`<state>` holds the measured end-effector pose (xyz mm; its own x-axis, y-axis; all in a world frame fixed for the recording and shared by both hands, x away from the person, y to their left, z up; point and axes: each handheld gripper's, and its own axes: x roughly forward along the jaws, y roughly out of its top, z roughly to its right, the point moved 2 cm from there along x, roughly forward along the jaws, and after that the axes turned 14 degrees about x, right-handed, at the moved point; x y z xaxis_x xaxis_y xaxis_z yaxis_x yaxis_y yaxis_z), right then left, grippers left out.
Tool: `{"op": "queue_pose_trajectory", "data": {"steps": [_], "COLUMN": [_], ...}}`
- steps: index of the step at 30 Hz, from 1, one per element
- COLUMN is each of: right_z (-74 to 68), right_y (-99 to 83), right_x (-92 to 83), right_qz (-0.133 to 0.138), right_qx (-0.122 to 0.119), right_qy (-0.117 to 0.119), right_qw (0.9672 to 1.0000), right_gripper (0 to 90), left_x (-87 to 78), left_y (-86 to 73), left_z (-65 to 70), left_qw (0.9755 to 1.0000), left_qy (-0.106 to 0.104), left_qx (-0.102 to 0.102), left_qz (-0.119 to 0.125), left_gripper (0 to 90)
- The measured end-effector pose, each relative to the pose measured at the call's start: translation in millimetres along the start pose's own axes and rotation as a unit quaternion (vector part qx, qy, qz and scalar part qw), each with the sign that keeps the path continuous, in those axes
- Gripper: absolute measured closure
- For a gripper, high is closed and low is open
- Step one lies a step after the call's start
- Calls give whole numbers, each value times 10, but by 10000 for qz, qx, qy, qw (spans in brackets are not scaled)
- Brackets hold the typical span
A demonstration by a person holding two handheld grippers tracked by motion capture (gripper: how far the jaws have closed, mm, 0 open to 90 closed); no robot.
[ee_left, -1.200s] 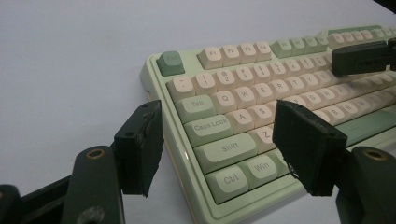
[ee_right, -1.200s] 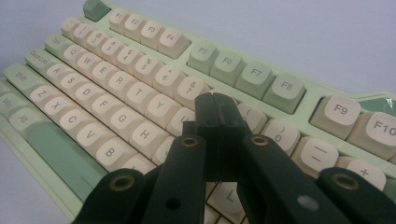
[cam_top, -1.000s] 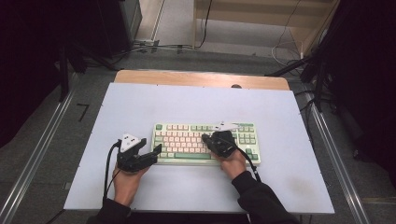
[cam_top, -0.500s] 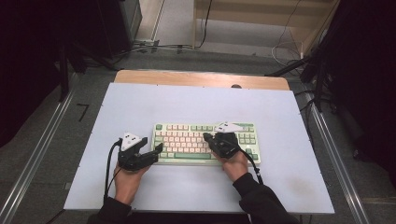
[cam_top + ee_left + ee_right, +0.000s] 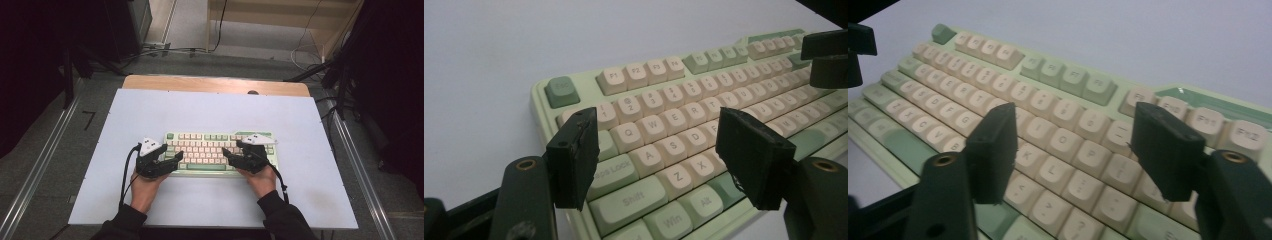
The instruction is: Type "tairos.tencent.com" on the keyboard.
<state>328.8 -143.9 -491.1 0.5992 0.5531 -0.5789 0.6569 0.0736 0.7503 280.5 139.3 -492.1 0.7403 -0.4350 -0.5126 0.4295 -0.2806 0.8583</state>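
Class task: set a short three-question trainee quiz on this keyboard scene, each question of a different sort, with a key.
1. True or false: the keyboard is black with red keys.
2. Multiple choice: the left gripper hovers over which part of the keyboard? A) the number-pad end B) the end with the Caps Lock and Shift keys C) off the table altogether
3. Fill in the word: the jaws of the right gripper stand ____, with nothing clamped between them.

Key: 1 false, it is pale green with cream and green keys; 2 B; 3 open.
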Motion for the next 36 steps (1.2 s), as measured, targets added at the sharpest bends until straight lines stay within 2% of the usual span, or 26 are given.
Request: {"op": "queue_pose_trajectory", "data": {"steps": [4, 6, 12, 13, 15, 17, 19, 23, 28, 36], "right_z": [94, 140, 271, 271, 317, 332, 369, 400, 438, 463], "right_y": [-28, -46, -110, -110, -136, -142, -160, -183, -209, -221], "right_x": [-87, -136, -286, -286, -338, -357, -406, -443, -505, -533], "right_qz": [90, 131, 258, 258, 283, 292, 315, 342, 391, 418], "right_qx": [107, 161, 333, 333, 379, 390, 467, 482, 537, 557], "right_qy": [-141, -189, -400, -400, -476, -498, -564, -642, -710, -744], "right_qw": [9998, 9996, 9983, 9983, 9977, 9976, 9968, 9962, 9953, 9948], "right_gripper": [245, 239, 237, 237, 237, 237, 237, 237, 235, 236], "left_x": [86, 125, 232, 253, 298, 335, 365, 425, 502, 539], "left_y": [49, 71, 134, 141, 154, 168, 183, 208, 219, 224], "left_z": [33, 46, 90, 93, 104, 120, 140, 163, 196, 213], "left_qw": [9999, 9998, 9993, 9992, 9990, 9988, 9988, 9982, 9972, 9971], "left_qy": [-127, -186, -365, -396, -439, -477, -473, -558, -654, -614], "left_qx": [-6, -28, 33, 39, 68, 102, 103, 178, 224, 292], "left_qz": [-30, 1, 44, 37, -17, -39, -23, -136, -280, -354], "left_gripper": [350, 392, 603, 603, 698, 727, 809, 900, 900, 900]}}
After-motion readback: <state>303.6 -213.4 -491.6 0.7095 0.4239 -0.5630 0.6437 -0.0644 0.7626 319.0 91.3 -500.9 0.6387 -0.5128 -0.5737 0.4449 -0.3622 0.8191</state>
